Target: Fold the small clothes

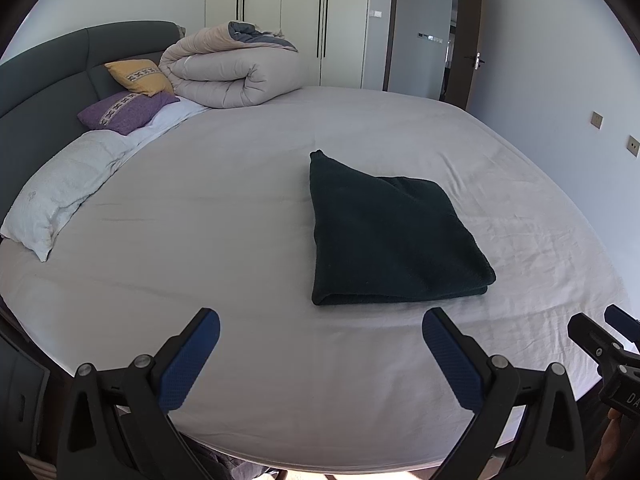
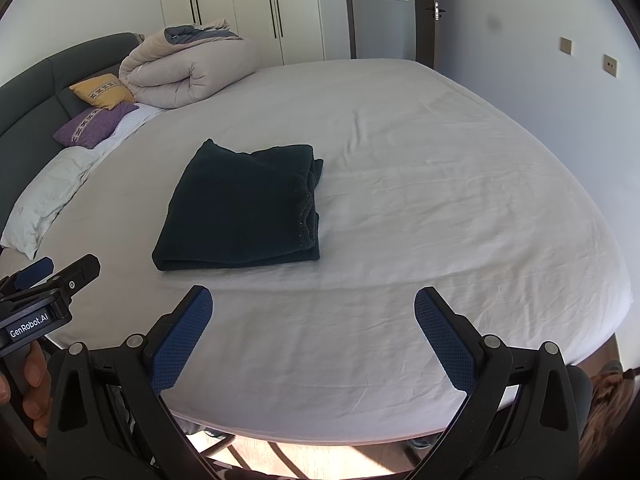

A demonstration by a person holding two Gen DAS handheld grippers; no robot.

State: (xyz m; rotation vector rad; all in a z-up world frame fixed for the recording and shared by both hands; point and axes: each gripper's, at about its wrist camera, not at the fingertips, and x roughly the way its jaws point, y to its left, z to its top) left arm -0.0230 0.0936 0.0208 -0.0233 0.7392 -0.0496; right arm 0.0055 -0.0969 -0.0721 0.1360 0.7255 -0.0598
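Centre frame in both wrist views, the dark garment point(image 1: 392, 232) lies folded on the pale bed sheet point(image 1: 200, 240), well short of our tools. We hold the left gripper point(image 1: 320, 354) and right gripper point(image 2: 314, 334) low at the near edge, jaws wide apart, gripping nothing. One far corner juts out untidily; our judgement is to pinch that edge cleanly and tuck it flush.

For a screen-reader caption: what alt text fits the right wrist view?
A folded dark garment lies on a bed's pale sheet, beyond the open right gripper. The left gripper shows at the left edge; pillows and a rolled duvet sit by the headboard.
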